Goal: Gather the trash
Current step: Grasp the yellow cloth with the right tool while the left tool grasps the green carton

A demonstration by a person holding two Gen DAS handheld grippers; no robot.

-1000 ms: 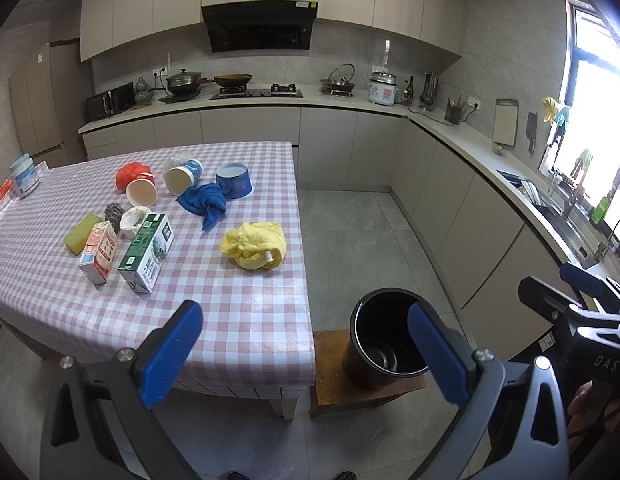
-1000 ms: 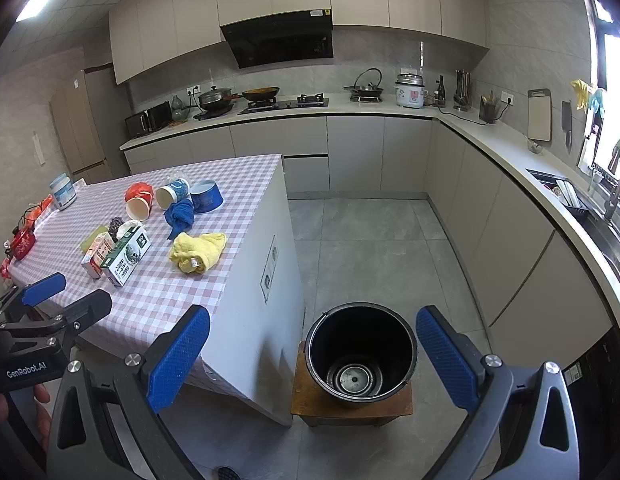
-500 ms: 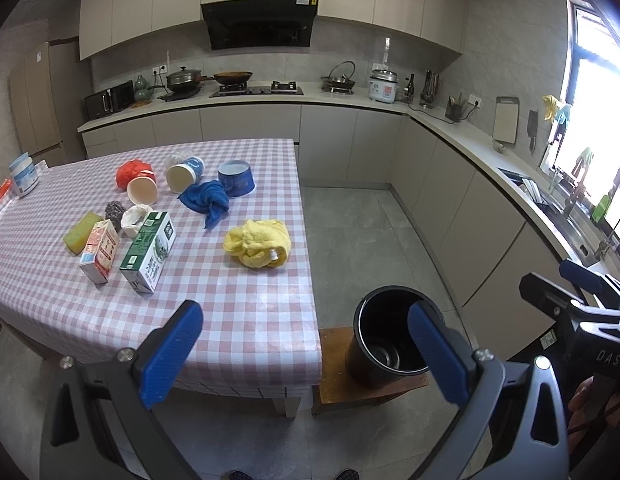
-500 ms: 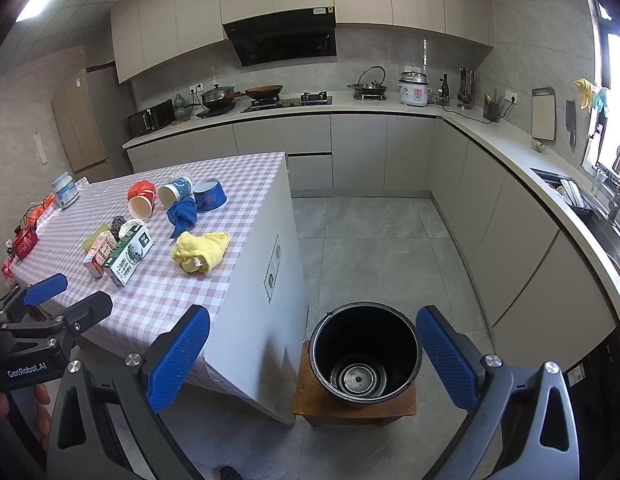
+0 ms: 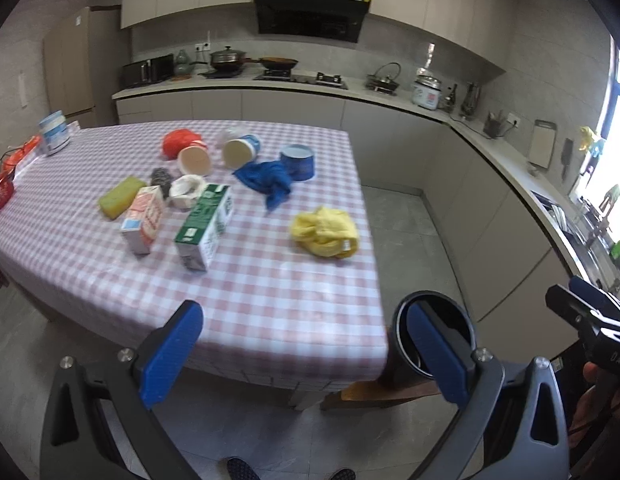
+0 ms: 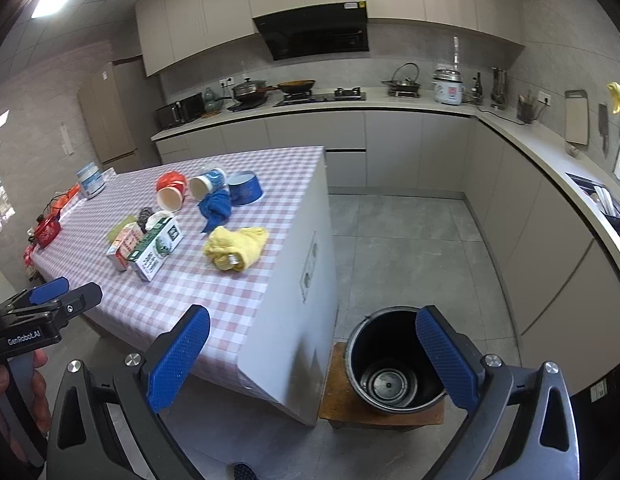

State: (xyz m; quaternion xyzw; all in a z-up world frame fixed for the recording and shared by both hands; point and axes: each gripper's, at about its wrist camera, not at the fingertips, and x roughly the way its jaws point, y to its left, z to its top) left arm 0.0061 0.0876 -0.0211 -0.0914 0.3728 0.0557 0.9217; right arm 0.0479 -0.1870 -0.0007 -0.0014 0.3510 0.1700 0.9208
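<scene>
A checked table (image 5: 270,288) (image 6: 178,300) holds a green carton (image 5: 206,226) (image 6: 156,250), a pink carton (image 5: 144,218) (image 6: 120,250), two tipped cups (image 5: 194,160) (image 6: 172,196), a blue tub (image 5: 297,161) (image 6: 245,188), a blue cloth (image 5: 266,180) and a yellow cloth (image 5: 326,232) (image 6: 234,248). A black bin (image 5: 434,336) (image 6: 394,364) stands on a wooden stool right of the table. My left gripper (image 5: 306,354) is open and empty before the table's near edge. My right gripper (image 6: 312,360) is open and empty, near the table's corner and the bin.
A yellow sponge (image 5: 120,196), a scrubber (image 5: 161,178) and a white tin (image 5: 54,132) also lie on the table. Kitchen counters (image 6: 390,100) run along the back and right walls. Grey floor (image 6: 410,248) lies between table and counters.
Both views have swung left and moved closer to the table, so the table items sit nearer the centre. Both grippers stay open and empty.
</scene>
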